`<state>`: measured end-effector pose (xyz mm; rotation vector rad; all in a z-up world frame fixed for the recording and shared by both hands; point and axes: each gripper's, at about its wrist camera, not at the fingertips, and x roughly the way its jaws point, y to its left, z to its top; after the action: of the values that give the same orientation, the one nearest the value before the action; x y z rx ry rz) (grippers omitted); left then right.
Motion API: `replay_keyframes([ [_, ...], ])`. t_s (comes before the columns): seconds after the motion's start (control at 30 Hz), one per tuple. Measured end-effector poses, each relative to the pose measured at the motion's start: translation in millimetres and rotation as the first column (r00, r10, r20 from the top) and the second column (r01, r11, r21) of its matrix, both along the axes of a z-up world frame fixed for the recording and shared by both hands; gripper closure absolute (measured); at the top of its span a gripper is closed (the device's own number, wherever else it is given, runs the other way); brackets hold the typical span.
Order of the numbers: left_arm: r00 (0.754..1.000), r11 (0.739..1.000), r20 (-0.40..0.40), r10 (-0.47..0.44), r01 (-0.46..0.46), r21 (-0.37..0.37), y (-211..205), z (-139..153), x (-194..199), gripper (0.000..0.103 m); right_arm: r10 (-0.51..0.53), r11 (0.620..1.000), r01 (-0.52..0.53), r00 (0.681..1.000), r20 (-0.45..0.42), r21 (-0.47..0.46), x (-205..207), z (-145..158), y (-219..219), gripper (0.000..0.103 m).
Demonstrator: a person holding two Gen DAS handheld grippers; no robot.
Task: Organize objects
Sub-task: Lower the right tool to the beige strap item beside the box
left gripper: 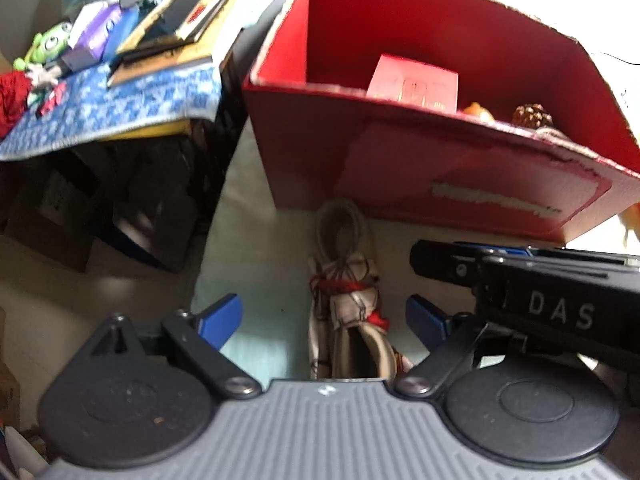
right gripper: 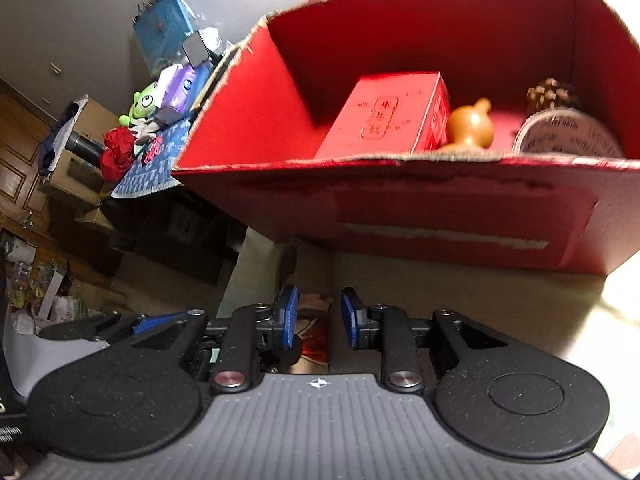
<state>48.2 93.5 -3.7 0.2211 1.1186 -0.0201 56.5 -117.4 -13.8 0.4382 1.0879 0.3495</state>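
A hooded figurine in white and red [left gripper: 348, 296] lies on the pale table in front of a red cardboard box [left gripper: 400, 168]. My left gripper [left gripper: 324, 316] is open, its blue pads on either side of the figurine without touching it. My right gripper [right gripper: 318, 318] is above the figurine [right gripper: 314, 334] with its pads close around it; contact is unclear. The right gripper's body shows in the left wrist view [left gripper: 532, 280]. The box [right gripper: 400, 208] holds a red carton [right gripper: 388, 120], an orange gourd-shaped piece [right gripper: 470, 124], a pine cone [right gripper: 554, 94] and a round tin [right gripper: 568, 136].
A cluttered side stand with a blue patterned cloth [left gripper: 120, 112] stands left of the box, with books [left gripper: 176, 28], a green plush toy [left gripper: 48, 46] and a red cloth [left gripper: 12, 96]. Dark boxes [left gripper: 120, 200] sit under it. Wooden cabinets [right gripper: 20, 168] are at far left.
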Motion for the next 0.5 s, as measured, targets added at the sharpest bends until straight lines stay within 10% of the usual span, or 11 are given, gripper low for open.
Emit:
replay_keyframes([
  [0.5,0.992,0.993,-0.102,0.069,-0.078,-0.088,18.9,-28.7,4.6,0.032,0.078,0.997,-0.078,0.996,-0.042,0.010,11.8,-9.4,19.2,0.063],
])
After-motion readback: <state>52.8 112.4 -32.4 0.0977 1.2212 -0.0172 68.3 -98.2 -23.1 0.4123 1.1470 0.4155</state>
